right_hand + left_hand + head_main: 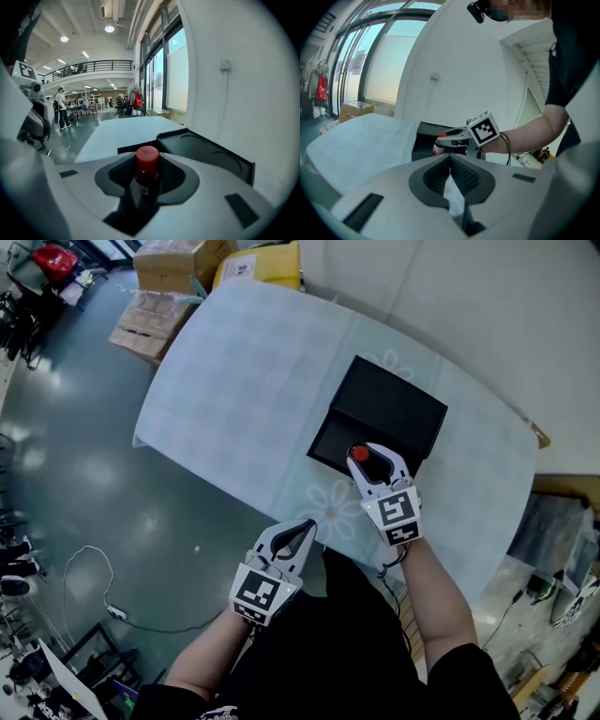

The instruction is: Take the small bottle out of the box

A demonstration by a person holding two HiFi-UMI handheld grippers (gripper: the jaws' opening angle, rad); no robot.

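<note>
One small bottle (146,176) was recorded: dark body, red cap (147,158), pale label. It was clamped in the right claw (373,458) at the near edge of the one open black box (398,409) on the surface (244,381). The left claw (307,527) was closed, empty.

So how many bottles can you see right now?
1: the small bottle, red-capped, stands between the right gripper's jaws at the open black box. More could be hidden inside the box, as most of its inside is out of sight.
</note>
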